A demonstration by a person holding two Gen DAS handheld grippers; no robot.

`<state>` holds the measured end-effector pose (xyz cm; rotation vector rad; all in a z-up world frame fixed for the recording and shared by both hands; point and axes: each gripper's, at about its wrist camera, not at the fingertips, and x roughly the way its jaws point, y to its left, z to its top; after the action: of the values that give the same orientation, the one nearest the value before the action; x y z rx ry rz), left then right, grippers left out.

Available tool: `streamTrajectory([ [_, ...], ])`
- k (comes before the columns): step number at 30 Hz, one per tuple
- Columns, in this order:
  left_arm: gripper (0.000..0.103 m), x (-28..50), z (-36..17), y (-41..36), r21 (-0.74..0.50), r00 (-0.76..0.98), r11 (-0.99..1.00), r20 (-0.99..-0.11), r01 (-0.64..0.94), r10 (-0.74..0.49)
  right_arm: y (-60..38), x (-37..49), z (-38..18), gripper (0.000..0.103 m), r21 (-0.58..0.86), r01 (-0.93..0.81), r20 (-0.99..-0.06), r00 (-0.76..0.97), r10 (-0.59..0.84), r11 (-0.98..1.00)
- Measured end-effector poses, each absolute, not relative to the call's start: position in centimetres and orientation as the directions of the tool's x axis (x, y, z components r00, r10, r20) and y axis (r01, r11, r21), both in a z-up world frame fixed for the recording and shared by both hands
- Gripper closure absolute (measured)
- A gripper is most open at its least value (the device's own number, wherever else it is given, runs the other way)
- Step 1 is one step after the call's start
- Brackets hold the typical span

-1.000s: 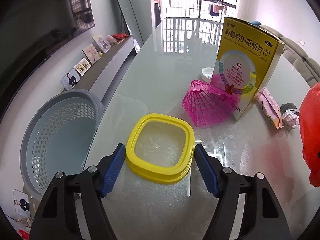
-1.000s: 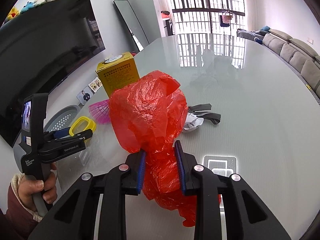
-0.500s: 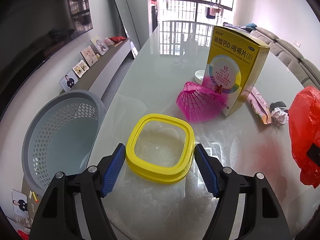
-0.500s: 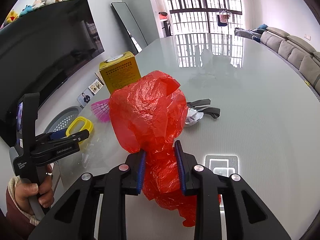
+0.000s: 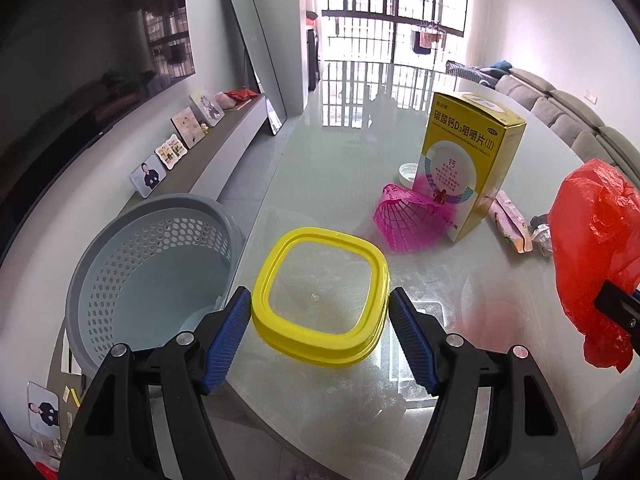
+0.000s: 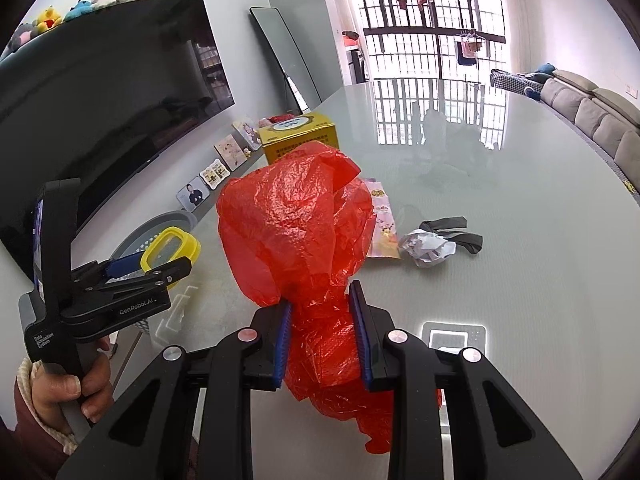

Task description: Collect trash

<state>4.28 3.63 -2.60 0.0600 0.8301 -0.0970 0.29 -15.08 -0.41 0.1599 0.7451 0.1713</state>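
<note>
Left wrist view: our left gripper sits low centre of the frame, jaws about half spread and clamped on the yellow lid, a blue pad on each of its side edges. The lid looks lifted clear of the glass table; we can't confirm the gap under it. Grey perforated basket sits lower left of the frame, off the table edge, just left of the lid.

Mid-right of that frame: the yellow box stands upright, the pink mesh cup lies tipped on its side against the box's front. A white cap is just left of the box. A pink wrapper lies right of the box. The red plastic bag fills the right edge.

Right wrist view: our right gripper is at bottom centre, jaws narrow and pinching the bunched neck of the red plastic bag. The bag billows up above the pads and trails below them. Right of the bag on the table: pink wrapper, crumpled paper, dark grey strip, all close together. The person's left hand grips the left gripper's handle at the lower left of the frame, with the yellow lid in its jaws and the basket behind it.
</note>
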Motion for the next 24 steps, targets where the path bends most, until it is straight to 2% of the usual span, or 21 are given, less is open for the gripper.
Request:
streamTrajectory([
  [24,0.034,3.2,-1.9,14.7,-0.013,0.704,0.997,-0.708,-0.078,0.046,-2.4,5.6,0.3,0.077,0.155,-0.353,-0.654,0.664,0.364,0.923],
])
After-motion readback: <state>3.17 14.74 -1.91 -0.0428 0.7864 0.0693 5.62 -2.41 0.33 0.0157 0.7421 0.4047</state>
